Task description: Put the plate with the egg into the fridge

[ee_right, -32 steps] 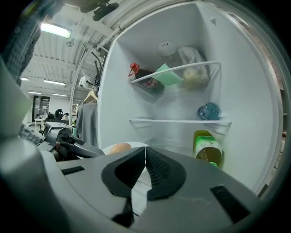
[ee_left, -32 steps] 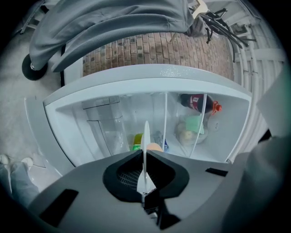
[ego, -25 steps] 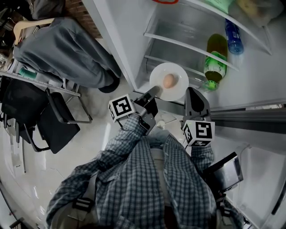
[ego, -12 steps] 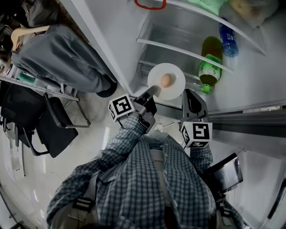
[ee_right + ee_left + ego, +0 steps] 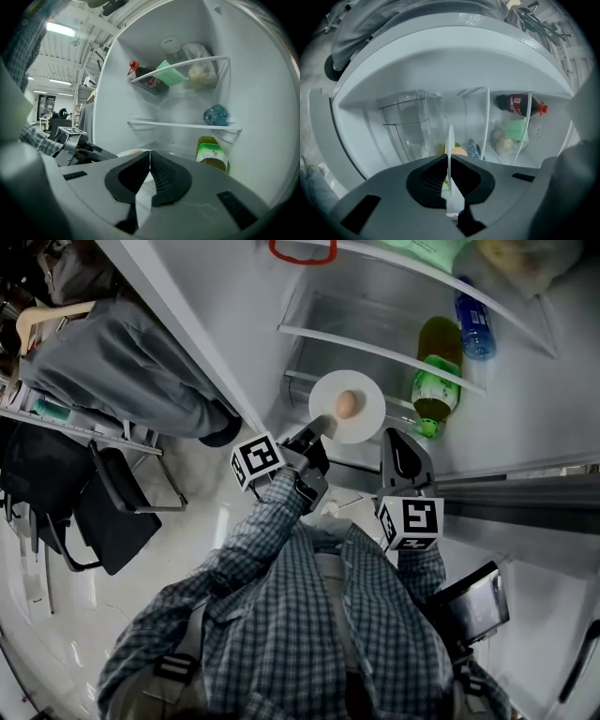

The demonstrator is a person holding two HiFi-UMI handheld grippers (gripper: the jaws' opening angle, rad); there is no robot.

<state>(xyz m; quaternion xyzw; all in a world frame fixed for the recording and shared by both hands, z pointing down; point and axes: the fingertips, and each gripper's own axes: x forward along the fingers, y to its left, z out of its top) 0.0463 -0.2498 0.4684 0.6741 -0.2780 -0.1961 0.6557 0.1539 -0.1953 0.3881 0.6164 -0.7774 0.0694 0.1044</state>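
A white plate (image 5: 361,418) carrying a brown egg (image 5: 346,405) hangs in front of the open fridge's lower shelf (image 5: 309,371). My left gripper (image 5: 322,426) is shut on the plate's near-left rim. In the left gripper view the plate (image 5: 450,145) stands edge-on between the jaws, with the egg (image 5: 460,151) just behind it. My right gripper (image 5: 397,439) is shut and empty, just right of and below the plate. In the right gripper view the plate's rim (image 5: 123,153) peeks over that gripper's (image 5: 150,157) closed jaws.
A green bottle (image 5: 432,381) and a blue-capped water bottle (image 5: 471,320) lie on the fridge's right side. A cola bottle (image 5: 516,104) and wrapped food (image 5: 200,74) sit on higher shelves. A person in grey (image 5: 131,352) and black chairs (image 5: 103,512) are at the left.
The plate with the egg and both grippers have edged forward toward the fridge's lower shelf. The left gripper's hold on the rim is unchanged.
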